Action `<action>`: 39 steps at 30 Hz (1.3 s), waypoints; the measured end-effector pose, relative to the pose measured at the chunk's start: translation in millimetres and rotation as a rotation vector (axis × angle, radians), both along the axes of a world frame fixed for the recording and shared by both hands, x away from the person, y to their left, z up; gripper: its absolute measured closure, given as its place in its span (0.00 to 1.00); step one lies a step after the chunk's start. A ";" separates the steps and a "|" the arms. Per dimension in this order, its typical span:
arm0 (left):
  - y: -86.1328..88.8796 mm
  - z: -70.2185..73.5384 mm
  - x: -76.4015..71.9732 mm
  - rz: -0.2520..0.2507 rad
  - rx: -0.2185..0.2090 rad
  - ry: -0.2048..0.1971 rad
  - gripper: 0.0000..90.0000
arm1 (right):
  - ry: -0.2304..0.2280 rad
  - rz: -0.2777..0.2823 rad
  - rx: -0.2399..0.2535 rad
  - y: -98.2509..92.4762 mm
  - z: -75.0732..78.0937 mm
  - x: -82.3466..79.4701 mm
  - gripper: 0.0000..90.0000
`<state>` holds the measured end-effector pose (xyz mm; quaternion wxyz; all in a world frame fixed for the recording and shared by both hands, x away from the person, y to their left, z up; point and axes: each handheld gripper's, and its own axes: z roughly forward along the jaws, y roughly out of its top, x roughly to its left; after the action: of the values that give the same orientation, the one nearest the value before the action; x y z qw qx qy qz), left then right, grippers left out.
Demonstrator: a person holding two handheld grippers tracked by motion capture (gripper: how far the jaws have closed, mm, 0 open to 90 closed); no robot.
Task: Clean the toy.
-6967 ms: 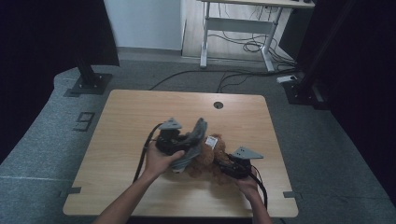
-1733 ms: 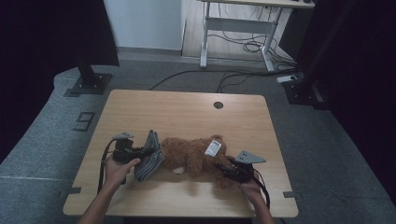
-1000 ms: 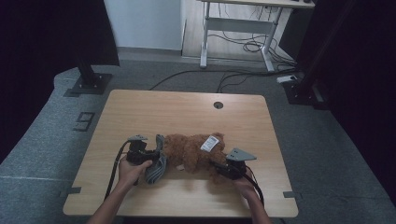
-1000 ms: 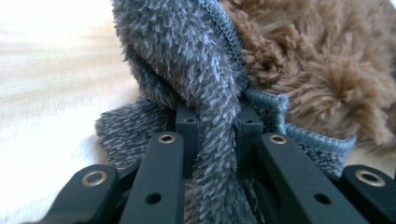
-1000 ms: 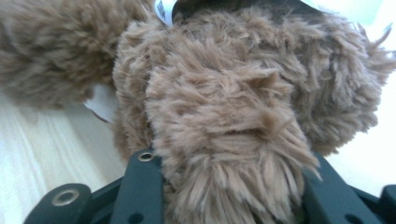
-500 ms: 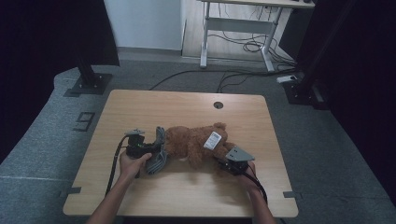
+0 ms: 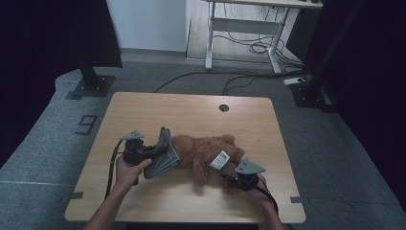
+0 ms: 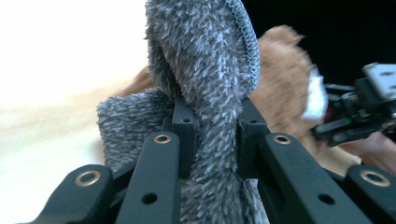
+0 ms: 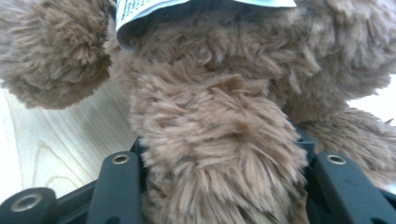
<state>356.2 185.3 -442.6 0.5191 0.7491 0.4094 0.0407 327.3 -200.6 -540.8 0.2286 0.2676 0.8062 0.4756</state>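
A brown plush bear (image 7: 207, 154) lies on the wooden table (image 7: 191, 115), with a white tag (image 7: 220, 159) on its right side. Against its left end a grey fleecy garment (image 7: 162, 153) is held up, and my left gripper (image 7: 155, 152) is shut on that fabric. In the left gripper view the grey fleecy garment (image 8: 210, 88) runs up between the jaws, with the plush bear (image 8: 280, 88) behind it. My right gripper (image 7: 230, 179) is shut on a limb of the bear. In the right gripper view that brown limb (image 9: 215, 154) sits between the jaws under the white tag (image 9: 154, 9).
A round cable hole (image 7: 223, 108) lies near the table's far edge. Beyond the table stand a white desk frame with cables (image 7: 244, 33) and a black stand base (image 7: 91, 84) on the grey floor. Bare wood lies on the far half of the table.
My left gripper has carried the grey garment from the table's left back toward the bear's left end. The bear has shifted slightly under my right gripper's hold.
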 end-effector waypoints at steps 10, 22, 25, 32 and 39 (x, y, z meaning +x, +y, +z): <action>-99.0 24.6 12.8 -0.148 0.067 -0.031 0.83 | 0.027 -0.006 0.042 -3.8 -3.0 0.2 0.48; -137.6 -8.2 16.1 -0.149 0.104 0.007 0.83 | 0.013 -0.008 0.016 -6.5 -6.0 -1.2 0.63; -119.1 -8.5 12.3 -0.108 0.117 -0.017 0.83 | 0.013 -0.007 0.014 -7.1 -6.4 -2.0 0.64; -80.7 -5.8 2.5 -0.069 0.101 -0.066 0.83 | 0.011 -0.003 0.002 -8.9 -7.5 -5.3 0.65; -57.5 -3.2 -8.8 -0.050 0.113 -0.134 0.83 | 0.005 -0.005 -0.008 -9.6 -7.8 -9.6 0.64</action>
<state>347.4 127.8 -445.8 0.5031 0.7828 0.3521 0.1007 317.8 -210.2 -548.6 0.2290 0.2698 0.8080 0.4712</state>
